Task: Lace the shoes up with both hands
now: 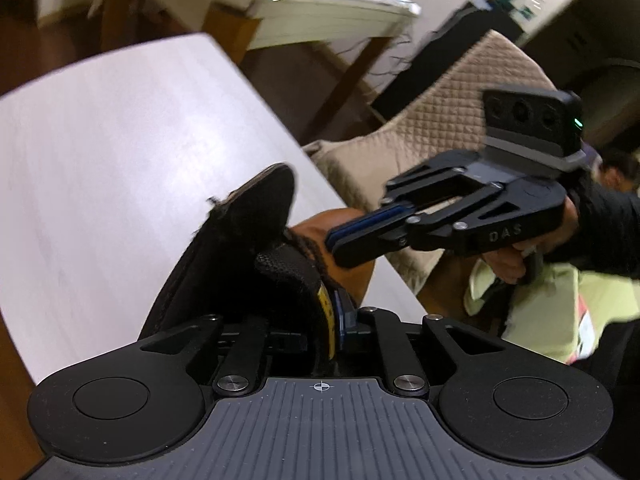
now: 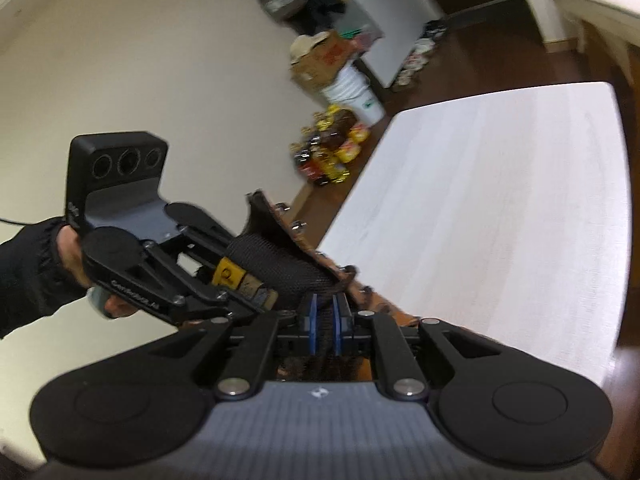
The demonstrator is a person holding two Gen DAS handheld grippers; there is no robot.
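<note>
Gripping the padded black collar of the boot, the left gripper reaches in from the left of the right wrist view, a hand in a black sleeve behind it; its fingers are narrow and clamped on the collar beside the yellow tag. In its own view only one blue pad shows, pressed against the collar's edge next to that tag. The boot — brown leather with a black mesh lining — sits tilted at the near edge of the white tabletop, its tongue standing up and away from the collar. Further right, the right gripper has its blue-padded fingers set narrowly apart with a dark braided lace running between them; whether the pads actually press on the lace cannot be told. From the left wrist view the same gripper comes in from the right, tips over the brown leather, with a quilted beige chair behind it.
</note>
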